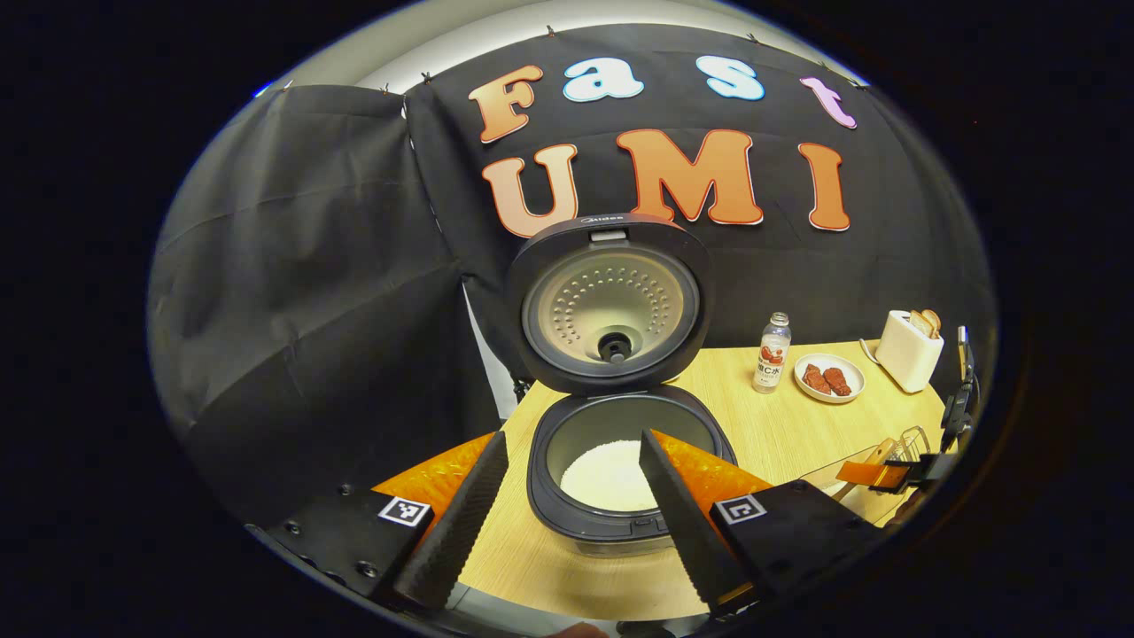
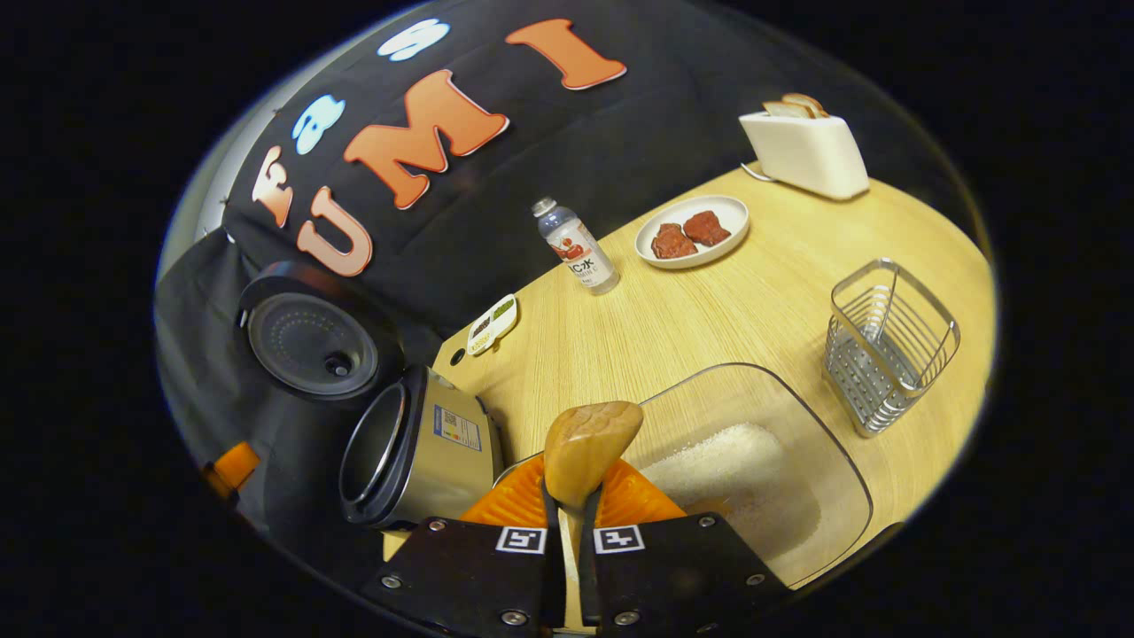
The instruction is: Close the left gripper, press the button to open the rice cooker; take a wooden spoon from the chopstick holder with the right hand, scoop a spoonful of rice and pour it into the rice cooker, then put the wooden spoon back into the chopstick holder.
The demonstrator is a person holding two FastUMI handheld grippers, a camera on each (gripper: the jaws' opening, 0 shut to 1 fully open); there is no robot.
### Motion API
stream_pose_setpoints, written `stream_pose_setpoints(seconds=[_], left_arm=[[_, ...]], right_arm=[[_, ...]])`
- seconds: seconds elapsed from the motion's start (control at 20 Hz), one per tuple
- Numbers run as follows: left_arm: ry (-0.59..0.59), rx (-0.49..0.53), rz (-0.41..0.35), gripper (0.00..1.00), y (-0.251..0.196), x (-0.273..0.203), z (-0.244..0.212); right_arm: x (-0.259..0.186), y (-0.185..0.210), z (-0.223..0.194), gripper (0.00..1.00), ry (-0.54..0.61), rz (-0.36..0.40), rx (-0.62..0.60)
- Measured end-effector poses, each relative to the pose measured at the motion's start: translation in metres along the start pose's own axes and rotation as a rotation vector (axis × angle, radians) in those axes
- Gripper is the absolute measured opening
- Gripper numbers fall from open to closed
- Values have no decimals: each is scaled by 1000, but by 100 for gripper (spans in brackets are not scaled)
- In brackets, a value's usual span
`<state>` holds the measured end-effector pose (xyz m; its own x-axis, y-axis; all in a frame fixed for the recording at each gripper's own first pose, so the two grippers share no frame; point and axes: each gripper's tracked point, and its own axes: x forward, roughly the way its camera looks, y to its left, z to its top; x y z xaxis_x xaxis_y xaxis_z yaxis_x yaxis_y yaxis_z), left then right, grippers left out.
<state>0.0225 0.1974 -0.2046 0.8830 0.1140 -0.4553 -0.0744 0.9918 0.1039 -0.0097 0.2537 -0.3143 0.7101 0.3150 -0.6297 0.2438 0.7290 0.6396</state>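
Above the glass dish: the right gripper is clamped on the wooden spoon, both fingers pinching the handle, the bowl of the spoon standing up past the fingertips.
Why held so: the spoon bowl looks empty, and it sits at about nine o'clock of the rice heap, so I judge it is either poised for a scoop or on its way back to the holder; I cannot tell which.
Rice supply: a clear glass dish holds a white mound of rice just beside the spoon.
Rice cooker: the rice cooker stands with its lid swung upright at twelve o'clock, so the pot is free to receive a pour; white rice already lies in the pot.
Left gripper: the left gripper hangs in front of the cooker with its fingers spread wide, gripping nothing.
Chopstick holder: the wire chopstick holder stands at about two o'clock of the dish, well apart from the spoon, with no utensil visible inside.
Spoon's look: pale wood, smooth, rounded bowl.
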Motion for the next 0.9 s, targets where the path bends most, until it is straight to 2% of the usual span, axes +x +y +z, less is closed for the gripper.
stream_pose_setpoints(seconds=[0.15,0.3,0.4,0.5,0.65,0.75,0.8,0.85,0.9], left_arm=[[5,4,-11,96,-4,1,0],[2,18,-17,96,-10,0,4],[0,21,-20,100,-15,-1,6],[-3,14,-26,96,-22,-2,9],[-10,4,-38,96,-34,-6,10],[-16,3,-41,96,-40,-9,11],[-19,0,-44,100,-43,-9,12],[-22,-6,-43,96,-45,-10,13],[-26,-12,-43,100,-47,-12,14]], right_arm=[[0,-6,2,6,33,60,79],[-4,-10,10,5,45,126,159],[-7,-13,16,6,58,176,217],[-10,-21,24,5,57,197,275],[-23,-37,43,5,27,209,355],[-34,-40,57,5,20,248,427],[-37,-39,65,6,13,272,468],[-40,-37,72,5,12,295,507],[-42,-32,78,6,8,321,542]])
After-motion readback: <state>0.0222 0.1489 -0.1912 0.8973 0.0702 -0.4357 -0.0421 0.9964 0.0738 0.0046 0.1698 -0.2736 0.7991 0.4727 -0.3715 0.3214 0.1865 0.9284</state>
